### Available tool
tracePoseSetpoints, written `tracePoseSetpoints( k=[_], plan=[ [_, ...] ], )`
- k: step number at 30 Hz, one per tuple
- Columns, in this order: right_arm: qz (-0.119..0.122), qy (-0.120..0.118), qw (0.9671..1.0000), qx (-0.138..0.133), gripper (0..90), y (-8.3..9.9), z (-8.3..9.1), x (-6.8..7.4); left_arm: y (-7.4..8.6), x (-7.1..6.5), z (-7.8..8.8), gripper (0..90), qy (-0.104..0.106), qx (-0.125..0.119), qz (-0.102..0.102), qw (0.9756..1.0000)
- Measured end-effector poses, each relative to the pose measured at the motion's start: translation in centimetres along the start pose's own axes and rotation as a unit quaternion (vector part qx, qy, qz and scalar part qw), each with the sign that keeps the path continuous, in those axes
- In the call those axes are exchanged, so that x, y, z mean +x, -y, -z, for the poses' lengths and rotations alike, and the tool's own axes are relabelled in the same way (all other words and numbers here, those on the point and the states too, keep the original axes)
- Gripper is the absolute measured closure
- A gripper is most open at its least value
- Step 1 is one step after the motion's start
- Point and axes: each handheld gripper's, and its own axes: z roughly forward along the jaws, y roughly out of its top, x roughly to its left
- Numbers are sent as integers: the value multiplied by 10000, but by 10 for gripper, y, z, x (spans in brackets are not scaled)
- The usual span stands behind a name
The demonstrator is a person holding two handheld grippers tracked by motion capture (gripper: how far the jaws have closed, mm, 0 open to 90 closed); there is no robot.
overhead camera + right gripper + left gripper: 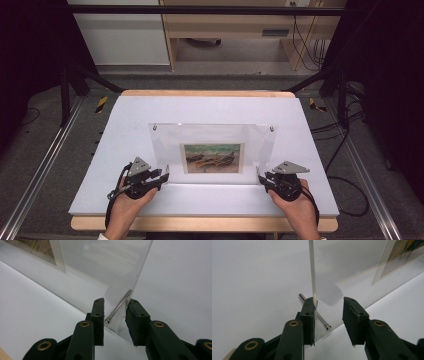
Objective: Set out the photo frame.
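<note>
Clear acrylic picture frame [212,145] stands upright near the middle of the white board [125,120], a small boat print [212,158] mounted in its lower centre. Metal pins, one at each lower corner of the frame, poke through the acrylic: left pin [315,312], right pin [118,306]. Left gripper [165,176] sits at the frame's lower left corner; its jaws are apart, one pad against the panel edge, the other clear of it. Right gripper [261,176] sits at the frame's lower right corner, jaws straddling the corner and pin; whether the pads press cannot be told.
</note>
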Motion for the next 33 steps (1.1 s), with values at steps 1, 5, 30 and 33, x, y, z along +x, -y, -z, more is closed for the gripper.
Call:
tracePoseSetpoints(
  k=[1, 5, 30, 33],
  plan=[
    [23, 5, 10000, -10, 686, 0, 0, 0, 0, 0, 0, 620, 0, -1, 0, 10000],
    [27, 10, 10000, -12, 686, 0, 0, 0, 0, 0, 0, 620, -8, 4, -22, 10000],
    [81, -20, 9999, -69, 659, 2, -2, -1, 0, -1, -1, 598, -21, 12, -147, 9999],
    [15, -32, 10000, -38, 609, 2, -3, 1, 0, -2, -2, 571, -6, -40, -154, 9999]
  ],
)
